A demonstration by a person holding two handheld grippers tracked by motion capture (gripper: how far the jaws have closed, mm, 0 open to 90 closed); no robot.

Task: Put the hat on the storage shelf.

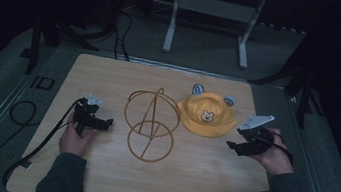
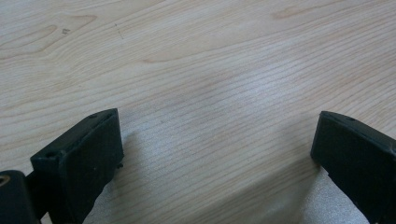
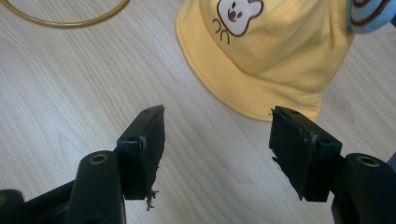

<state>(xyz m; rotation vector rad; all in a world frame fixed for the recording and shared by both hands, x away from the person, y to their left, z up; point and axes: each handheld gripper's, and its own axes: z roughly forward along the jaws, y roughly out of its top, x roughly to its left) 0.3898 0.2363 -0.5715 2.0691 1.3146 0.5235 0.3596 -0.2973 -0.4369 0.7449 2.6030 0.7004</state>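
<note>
Surface: pale wooden surface [image 1: 207, 182] in a dark room.
Hat: yellow fabric bucket hat with bear face [image 1: 208, 114], at 2 o'clock from centre, lying flat.
Stand: golden wire hat stand [image 1: 150, 123], at centre, beside the hat.
Left gripper [image 2: 215, 158]: jaws apart, empty, over bare wood at 9 o'clock.
Right gripper [image 3: 217, 140]: jaws apart, empty, near the brim.
Risk: pinching only the floppy brim may let the hat sag or slip; the light stand could tip if bumped.

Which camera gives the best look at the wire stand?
The high view: the whole gold wire stand shows, standing mid-table beside the yellow hat. The right gripper view catches just an arc of its ring; the left gripper view looks at bare wood.
</note>
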